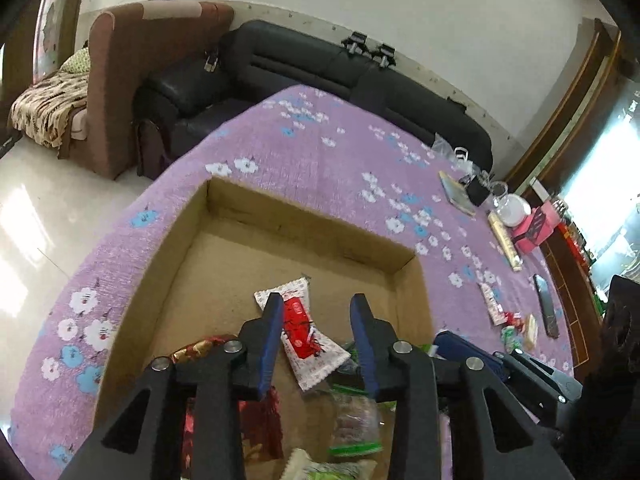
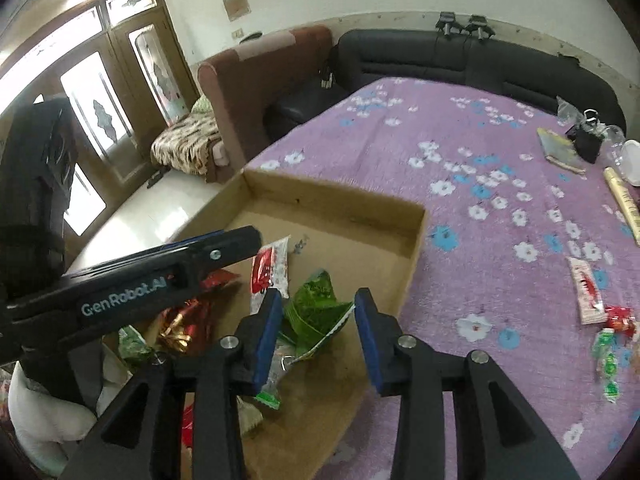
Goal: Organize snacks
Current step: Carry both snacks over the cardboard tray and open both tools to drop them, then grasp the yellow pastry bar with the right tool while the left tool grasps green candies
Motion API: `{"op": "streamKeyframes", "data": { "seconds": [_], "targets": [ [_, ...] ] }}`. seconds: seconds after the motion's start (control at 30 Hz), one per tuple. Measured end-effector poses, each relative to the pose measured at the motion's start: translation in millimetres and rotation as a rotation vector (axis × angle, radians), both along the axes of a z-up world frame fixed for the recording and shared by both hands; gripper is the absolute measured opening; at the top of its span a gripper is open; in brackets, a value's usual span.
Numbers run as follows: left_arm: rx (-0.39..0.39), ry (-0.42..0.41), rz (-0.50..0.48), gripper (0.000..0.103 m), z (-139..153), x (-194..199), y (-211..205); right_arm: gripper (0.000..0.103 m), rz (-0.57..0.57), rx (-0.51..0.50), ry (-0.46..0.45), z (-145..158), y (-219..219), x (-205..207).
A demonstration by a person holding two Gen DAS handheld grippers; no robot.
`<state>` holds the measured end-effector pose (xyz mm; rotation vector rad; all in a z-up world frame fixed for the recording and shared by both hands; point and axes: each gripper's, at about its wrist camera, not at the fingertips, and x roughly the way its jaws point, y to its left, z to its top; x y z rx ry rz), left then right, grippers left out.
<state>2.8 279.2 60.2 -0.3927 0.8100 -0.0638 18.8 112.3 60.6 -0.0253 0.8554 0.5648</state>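
Both grippers are wide open with nothing held. The left gripper (image 1: 316, 312) hangs over a red-and-white snack packet (image 1: 302, 334) lying flat in the cardboard box (image 1: 308, 216), its long axis running upper left to lower right. The right gripper (image 2: 316, 312) frames a crumpled green packet (image 2: 316, 304) at frame centre. More snacks (image 2: 600, 320) sit at the right edge on the purple floral cloth (image 2: 460, 140).

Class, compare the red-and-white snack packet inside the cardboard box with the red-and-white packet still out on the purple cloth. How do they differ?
The boxed packet lies in the cardboard box, below the open left gripper; the loose packet lies on the purple cloth, away from both grippers. Both show red print on white wrappers.
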Motion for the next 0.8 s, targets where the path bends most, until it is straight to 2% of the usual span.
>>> {"op": "streamKeyframes", "data": {
  "seconds": [0.13,0.27,0.33,0.4,0.63,0.8],
  "targets": [
    [0.009,-0.064,0.000,0.052,25.5,-19.0,-10.5,0.037,-0.025,0.022,-0.041,19.7,-28.0,-9.5],
    [0.010,-0.142,-0.003,0.080,53.3,-39.7,-29.5,0.039,-0.107,0.043,-0.062,34.4,-83.2,-15.0],
    [-0.035,-0.179,-0.050,0.081,64.0,-49.3,-44.6,0.039,-0.166,0.063,-0.055,39.1,-118.1,-14.7],
    [-0.066,-0.179,-0.099,0.081,68.1,-53.4,-61.4,0.039,-0.247,0.082,-0.050,41.2,-162.6,-15.0],
    [-0.083,-0.098,-0.214,0.081,50.2,-46.5,-120.1,0.040,-0.510,0.120,-0.007,23.8,-297.8,-21.3],
    [-0.073,-0.043,-0.261,0.081,34.0,-39.9,-156.8,0.040,-0.579,0.138,0.048,-0.3,-339.5,-17.3]
  ]
}}
